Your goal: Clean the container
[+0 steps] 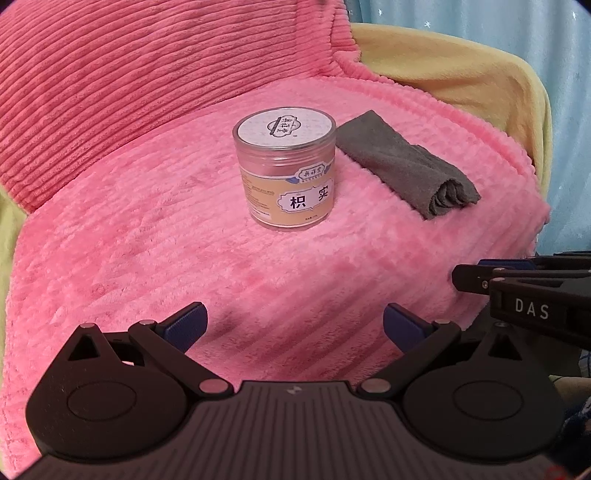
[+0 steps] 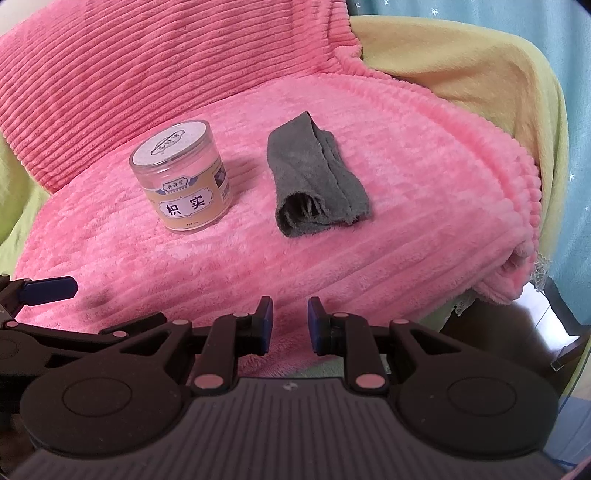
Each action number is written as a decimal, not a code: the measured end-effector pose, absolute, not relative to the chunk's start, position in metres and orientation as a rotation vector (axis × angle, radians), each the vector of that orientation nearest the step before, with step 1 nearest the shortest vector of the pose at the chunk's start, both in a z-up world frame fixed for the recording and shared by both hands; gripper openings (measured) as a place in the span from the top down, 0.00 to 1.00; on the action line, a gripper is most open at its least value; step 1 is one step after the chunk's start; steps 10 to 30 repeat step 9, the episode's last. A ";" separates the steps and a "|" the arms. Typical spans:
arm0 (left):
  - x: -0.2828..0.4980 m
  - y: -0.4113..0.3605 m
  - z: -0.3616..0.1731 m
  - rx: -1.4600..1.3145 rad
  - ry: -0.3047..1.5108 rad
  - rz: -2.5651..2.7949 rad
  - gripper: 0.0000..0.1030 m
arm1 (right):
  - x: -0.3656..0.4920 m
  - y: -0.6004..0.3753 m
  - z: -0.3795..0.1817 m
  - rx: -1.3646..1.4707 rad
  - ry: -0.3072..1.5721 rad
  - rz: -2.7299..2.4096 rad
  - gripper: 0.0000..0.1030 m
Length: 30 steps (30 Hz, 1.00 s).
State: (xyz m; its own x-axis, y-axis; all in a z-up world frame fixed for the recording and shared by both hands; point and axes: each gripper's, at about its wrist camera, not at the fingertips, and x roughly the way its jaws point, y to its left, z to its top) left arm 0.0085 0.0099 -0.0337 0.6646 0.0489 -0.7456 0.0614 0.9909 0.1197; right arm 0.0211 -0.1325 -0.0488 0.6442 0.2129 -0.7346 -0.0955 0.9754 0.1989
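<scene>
One clear round plastic jar (image 1: 286, 177) with a white-labelled flat lid is recorded, standing upright near the middle of a pink ribbed plush blanket (image 1: 147, 258). A peach-coloured label with two large dark characters is carried on its front; the smaller print on the label and lid is too fine to be read. The wall is see-through above the label, yet whether anything is held inside cannot be told.

One dark grey folded cloth (image 2: 316, 173) is listed just beside the jar, on its right, apart from it and lying flat on the same blanket. Its inner layers are shown only at the near, open end.

One left gripper (image 1: 293, 325) with black arms and blue pads is noted low over the blanket, well short of the jar; its jaws are spread wide with nothing between them. One right gripper (image 2: 290, 325) of the same make is noted beside it, facing the cloth; its jaws are drawn close together but a narrow gap is left, and nothing is held. In each wrist view the other gripper is cut off at the frame edge.

One pale yellow fabric covering (image 2: 461, 66) is partly hidden beneath the blanket. One light blue curtain (image 2: 546, 22) with small white stars is cut off at the upper right.
</scene>
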 end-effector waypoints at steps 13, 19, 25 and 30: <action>0.009 0.015 -0.036 0.138 0.856 -0.015 0.01 | 0.022 -0.131 -0.049 0.146 0.857 0.183 0.83; 0.009 0.015 -0.036 0.138 0.856 -0.015 0.01 | 0.022 -0.131 -0.049 0.146 0.857 0.183 0.83; 0.009 0.015 -0.036 0.138 0.856 -0.015 0.01 | 0.022 -0.131 -0.049 0.146 0.857 0.183 0.83; 0.009 0.015 -0.036 0.138 0.856 -0.015 0.01 | 0.022 -0.131 -0.049 0.146 0.857 0.183 0.83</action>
